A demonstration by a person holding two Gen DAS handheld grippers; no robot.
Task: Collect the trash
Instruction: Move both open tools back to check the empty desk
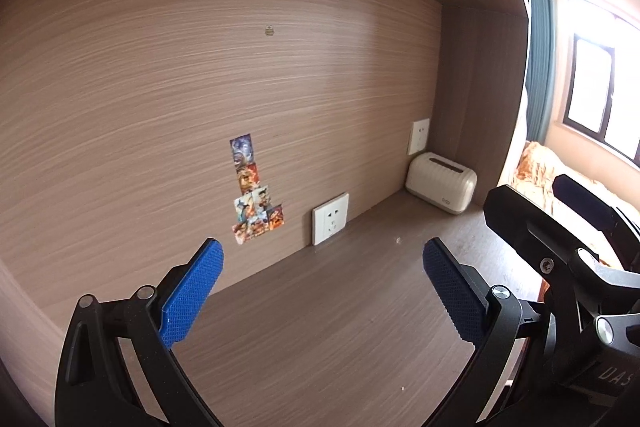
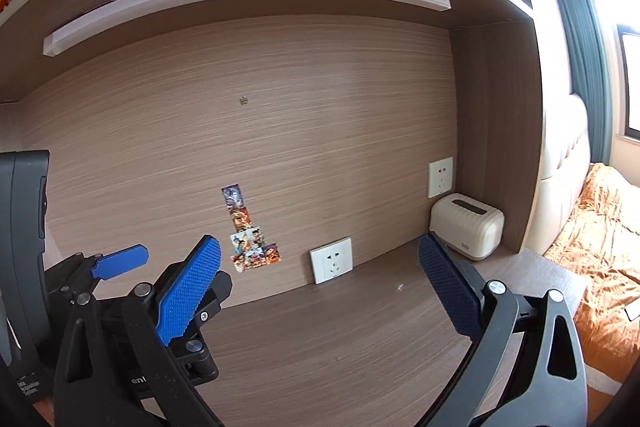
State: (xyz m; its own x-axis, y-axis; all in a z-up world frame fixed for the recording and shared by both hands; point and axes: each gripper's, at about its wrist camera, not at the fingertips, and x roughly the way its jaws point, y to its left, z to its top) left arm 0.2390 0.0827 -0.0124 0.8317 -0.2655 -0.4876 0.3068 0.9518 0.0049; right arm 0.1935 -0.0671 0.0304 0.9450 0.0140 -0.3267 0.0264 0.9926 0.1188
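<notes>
Left gripper [image 1: 322, 291] and right gripper [image 2: 320, 291]: both hovering wide apart, gripping nothing, above the brown wood-grain worktop [image 2: 340, 343]. Tiny pale scrap of trash [image 2: 400, 287]: lying at 1 o'clock. Cream ribbed plastic tissue box [image 2: 468, 225]: sitting beyond, in the corner.

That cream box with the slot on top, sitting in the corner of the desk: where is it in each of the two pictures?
Left wrist view: the cream box sits right of centre, in the back corner of the desk.
Right wrist view: the cream box sits lower right, in the same corner, just beyond the right finger's tip.
Shared landmark: the low wall socket, left of the box in both.
</notes>
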